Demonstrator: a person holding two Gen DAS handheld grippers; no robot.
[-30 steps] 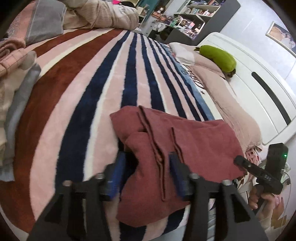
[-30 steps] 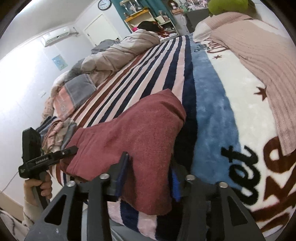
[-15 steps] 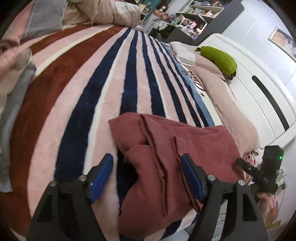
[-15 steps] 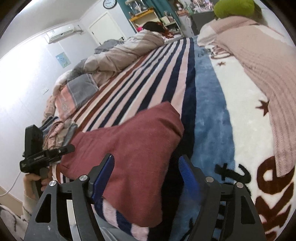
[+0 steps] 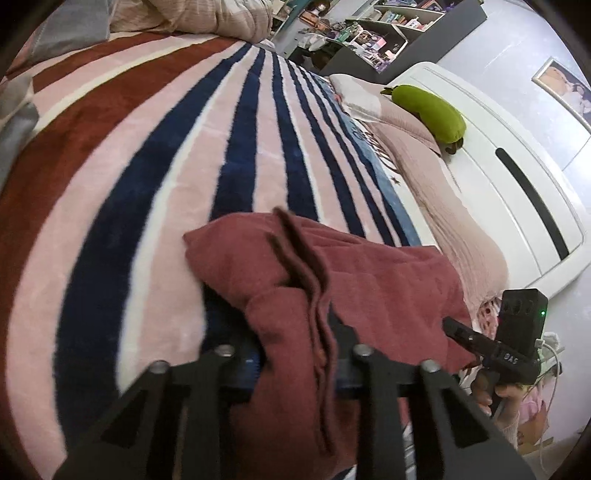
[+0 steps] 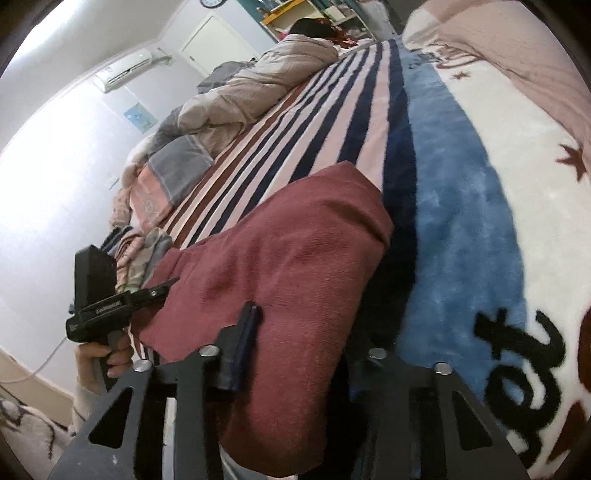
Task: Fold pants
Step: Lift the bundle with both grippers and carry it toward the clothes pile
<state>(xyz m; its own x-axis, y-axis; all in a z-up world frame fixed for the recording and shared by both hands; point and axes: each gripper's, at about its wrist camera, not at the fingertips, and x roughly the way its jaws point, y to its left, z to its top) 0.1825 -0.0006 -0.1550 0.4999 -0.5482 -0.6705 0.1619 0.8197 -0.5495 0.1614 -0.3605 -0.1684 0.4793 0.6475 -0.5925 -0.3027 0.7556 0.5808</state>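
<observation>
The dark red pants [image 5: 369, 288] lie folded in a thick bundle at the near edge of the striped bed blanket [image 5: 166, 166]. My left gripper [image 5: 295, 365] is shut on the bundle's near left end, fabric bunched between its fingers. My right gripper [image 6: 299, 354] is shut on the pants [image 6: 295, 251] at the near right end. Each gripper shows in the other's view: the right one [image 5: 491, 354] at lower right, the left one [image 6: 110, 306] at lower left.
A green plush [image 5: 428, 110] lies on pink pillows by the white headboard [image 5: 517, 192]. A rumpled duvet [image 6: 266, 81] and piled clothes [image 6: 147, 206] lie along the far side. Shelves [image 5: 369, 33] stand beyond the bed.
Half a second ago both grippers were open and drawn back a little from the pants. Now both have moved in and closed on the bundle's near edge.
</observation>
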